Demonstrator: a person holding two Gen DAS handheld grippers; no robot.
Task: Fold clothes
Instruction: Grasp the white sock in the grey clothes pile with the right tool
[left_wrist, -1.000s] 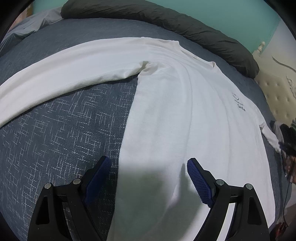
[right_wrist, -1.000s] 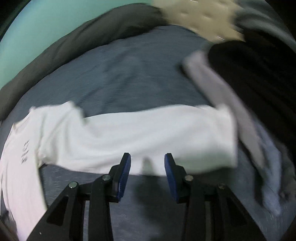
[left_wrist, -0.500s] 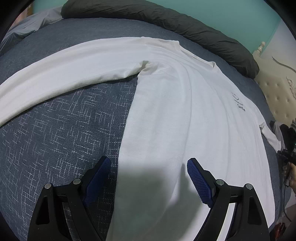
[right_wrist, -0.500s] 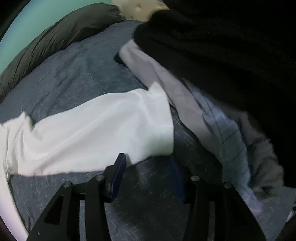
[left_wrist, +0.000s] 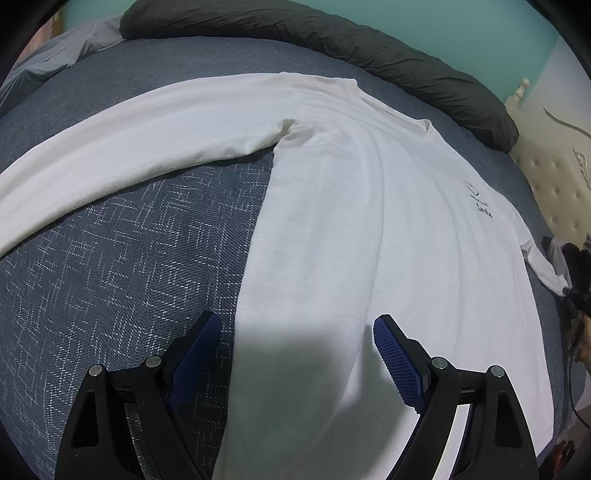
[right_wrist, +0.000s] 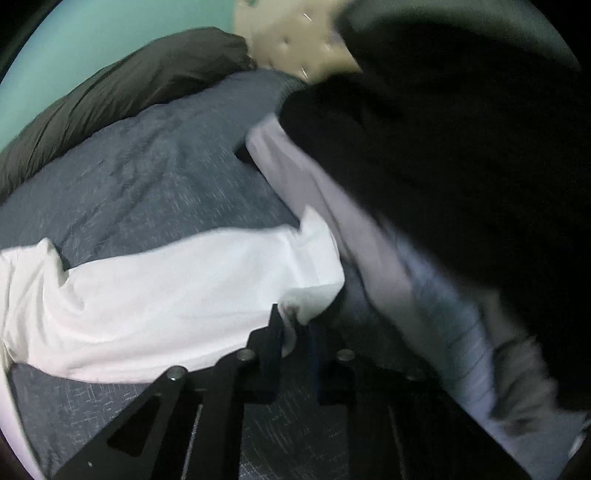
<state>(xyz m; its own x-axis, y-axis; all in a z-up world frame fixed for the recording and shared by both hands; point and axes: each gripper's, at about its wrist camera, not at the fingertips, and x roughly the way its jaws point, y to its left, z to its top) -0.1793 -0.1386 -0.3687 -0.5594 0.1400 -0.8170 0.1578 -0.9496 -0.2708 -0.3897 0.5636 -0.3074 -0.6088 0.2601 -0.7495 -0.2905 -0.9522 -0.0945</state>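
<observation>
A white long-sleeved shirt (left_wrist: 351, 229) lies flat on the blue-grey bedspread (left_wrist: 110, 280), one sleeve (left_wrist: 129, 136) stretched out to the left. My left gripper (left_wrist: 295, 332) hovers open over the shirt's lower left edge, nothing between its fingers. In the right wrist view the other sleeve (right_wrist: 166, 295) runs across the bed. My right gripper (right_wrist: 295, 325) is closing on that sleeve's cuff corner, and the white cloth is pinched between the jaws.
A dark grey bolster (left_wrist: 369, 48) lies along the far edge of the bed under a teal wall. A tufted cream headboard (left_wrist: 554, 192) stands at the right. A pile of black, lilac and pale blue clothes (right_wrist: 424, 221) sits just right of the cuff.
My right gripper moved along the sleeve to its cuff end and closed on the cuff corner, which now bunches up. The left gripper and the shirt body have not moved.
</observation>
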